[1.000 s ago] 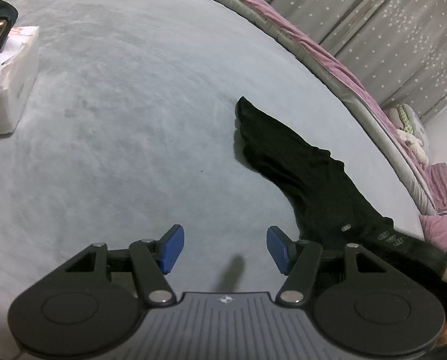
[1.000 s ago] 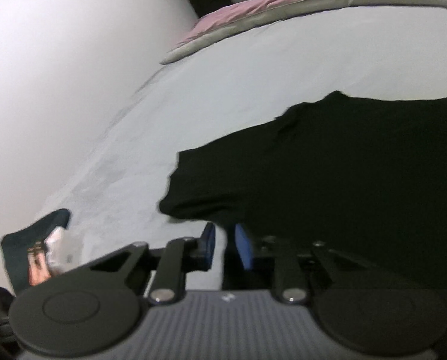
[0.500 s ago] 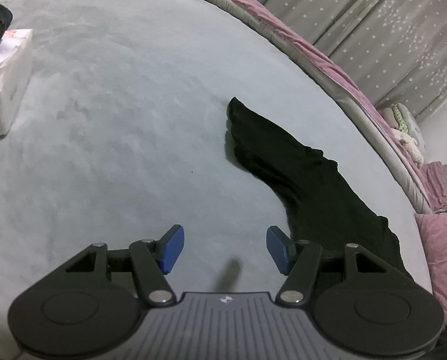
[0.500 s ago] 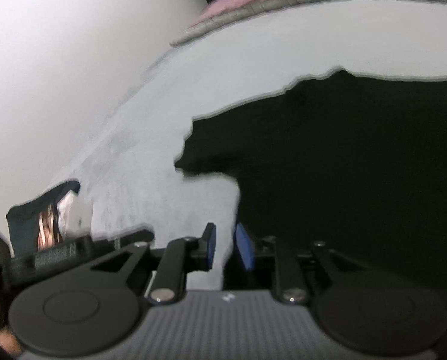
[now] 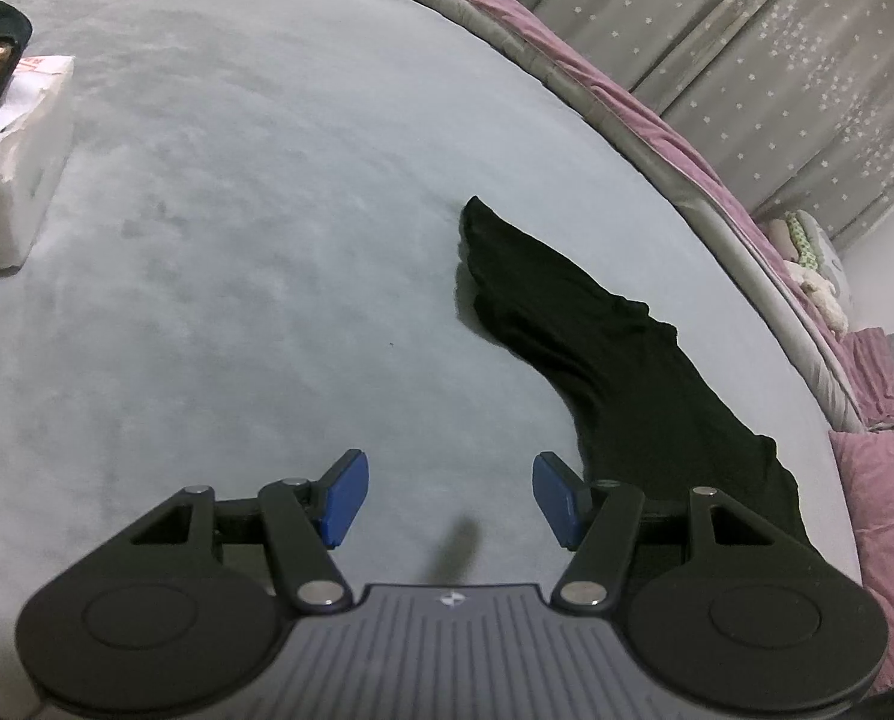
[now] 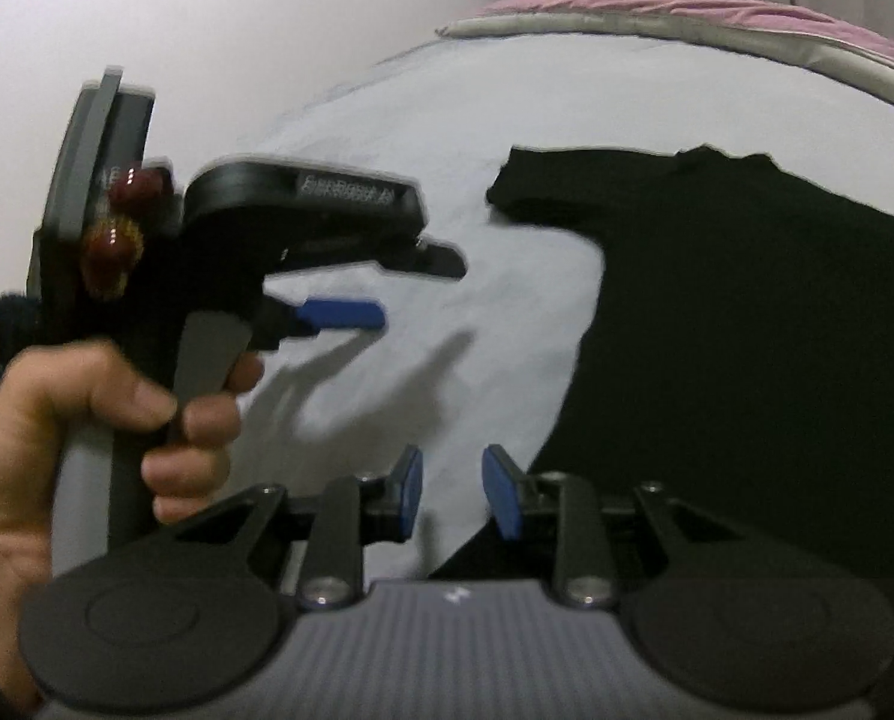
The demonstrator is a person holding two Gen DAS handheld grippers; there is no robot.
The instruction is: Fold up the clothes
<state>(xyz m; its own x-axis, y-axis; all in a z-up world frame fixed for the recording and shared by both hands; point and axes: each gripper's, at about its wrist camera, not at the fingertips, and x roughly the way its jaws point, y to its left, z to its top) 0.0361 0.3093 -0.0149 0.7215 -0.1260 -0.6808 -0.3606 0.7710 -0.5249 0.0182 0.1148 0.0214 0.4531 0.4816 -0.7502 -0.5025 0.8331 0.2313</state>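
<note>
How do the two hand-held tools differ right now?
The left tool has its blue pads spread wide; the right tool has them closer, though with a clear gap. The left tool sits over bare grey bedding, left of the black garment; the right tool is at the garment's edge. Both are empty.

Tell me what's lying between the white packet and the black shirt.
Nothing: in the left wrist view, only bare grey bedsheet stretches between the white packet and the black shirt.

A wide grey bed (image 5: 255,192) edged by a rolled pink quilt (image 5: 621,102), with star-dotted grey curtains (image 5: 765,48) beyond the quilt and a plain white wall (image 6: 219,18) alongside the bed.
</note>
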